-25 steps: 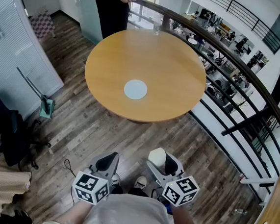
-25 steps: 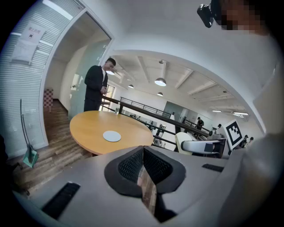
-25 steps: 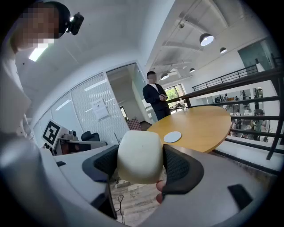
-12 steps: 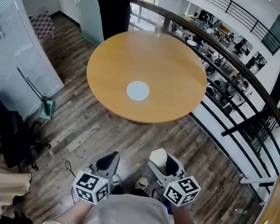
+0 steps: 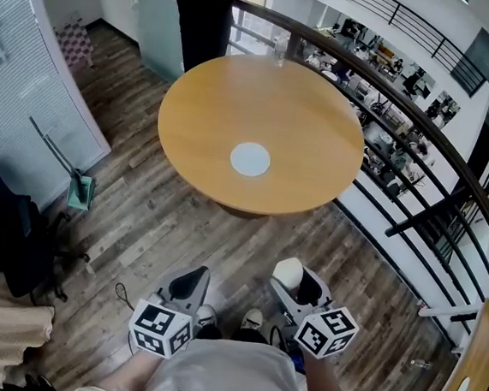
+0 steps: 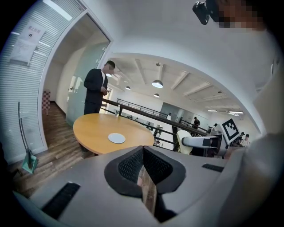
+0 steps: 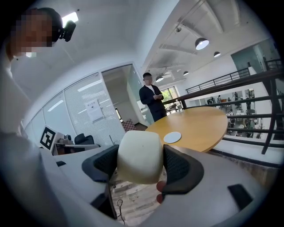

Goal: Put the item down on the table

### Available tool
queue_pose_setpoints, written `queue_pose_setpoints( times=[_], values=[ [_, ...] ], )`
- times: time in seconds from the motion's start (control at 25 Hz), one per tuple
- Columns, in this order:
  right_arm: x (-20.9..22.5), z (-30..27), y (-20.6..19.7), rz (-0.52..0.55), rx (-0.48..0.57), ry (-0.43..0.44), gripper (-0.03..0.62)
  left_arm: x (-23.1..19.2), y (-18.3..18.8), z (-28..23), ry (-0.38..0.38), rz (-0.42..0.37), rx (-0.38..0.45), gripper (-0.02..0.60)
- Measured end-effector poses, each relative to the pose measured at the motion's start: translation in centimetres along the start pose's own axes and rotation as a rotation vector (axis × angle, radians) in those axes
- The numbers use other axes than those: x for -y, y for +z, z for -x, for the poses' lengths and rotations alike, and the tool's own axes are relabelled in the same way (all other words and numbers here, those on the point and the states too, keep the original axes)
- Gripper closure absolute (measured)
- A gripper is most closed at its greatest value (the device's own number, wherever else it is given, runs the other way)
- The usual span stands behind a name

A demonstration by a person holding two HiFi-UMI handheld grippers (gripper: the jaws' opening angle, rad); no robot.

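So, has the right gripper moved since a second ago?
No: right gripper, clamping the cream block, keeps its offset from the white disc, short of the table.

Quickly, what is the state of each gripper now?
Left gripper: shut, nothing between its jaws.
Right gripper: shut on the cream item.

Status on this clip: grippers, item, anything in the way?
Left gripper shut, empty. Right gripper shut on cream block, short of the table. White disc on it; path looks open.
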State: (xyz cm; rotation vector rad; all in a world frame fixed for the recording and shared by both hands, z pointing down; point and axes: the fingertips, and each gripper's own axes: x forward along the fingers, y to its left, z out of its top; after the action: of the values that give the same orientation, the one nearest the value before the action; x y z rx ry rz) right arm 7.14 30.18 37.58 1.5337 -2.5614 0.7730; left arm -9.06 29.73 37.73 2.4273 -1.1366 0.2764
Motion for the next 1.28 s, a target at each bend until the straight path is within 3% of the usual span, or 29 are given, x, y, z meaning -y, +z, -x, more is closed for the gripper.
queue_pose_setpoints(
  times=[0.24, 0.6, 0.84, 1.28],
  values=[
    [-2.1, -1.2, -0.6, 0.03, 0.003, -0.057, 0.279, -2.9, -0.2, 1.7, -0.016, -0.008, 0.003, 0.56],
    [-2.6, -3.2, -1.3, 0.067, -0.038, -0.06, 0.279, -4.2, 1.2, -0.3, -0.038, -0.039, 0.014, 0.56],
    [0.5, -6.5, -0.5, 0.042, -0.053, -0.061, 0.279, -5.7, 2.6, -3.8, -0.036, -0.052, 0.0, 0.56],
    [10.1, -14.9, 6.4, 0.042, -0.083, -0.019, 0.279, -8.5, 8.7, -15.4, 0.004, -0.049, 0.008, 0.56]
  ],
)
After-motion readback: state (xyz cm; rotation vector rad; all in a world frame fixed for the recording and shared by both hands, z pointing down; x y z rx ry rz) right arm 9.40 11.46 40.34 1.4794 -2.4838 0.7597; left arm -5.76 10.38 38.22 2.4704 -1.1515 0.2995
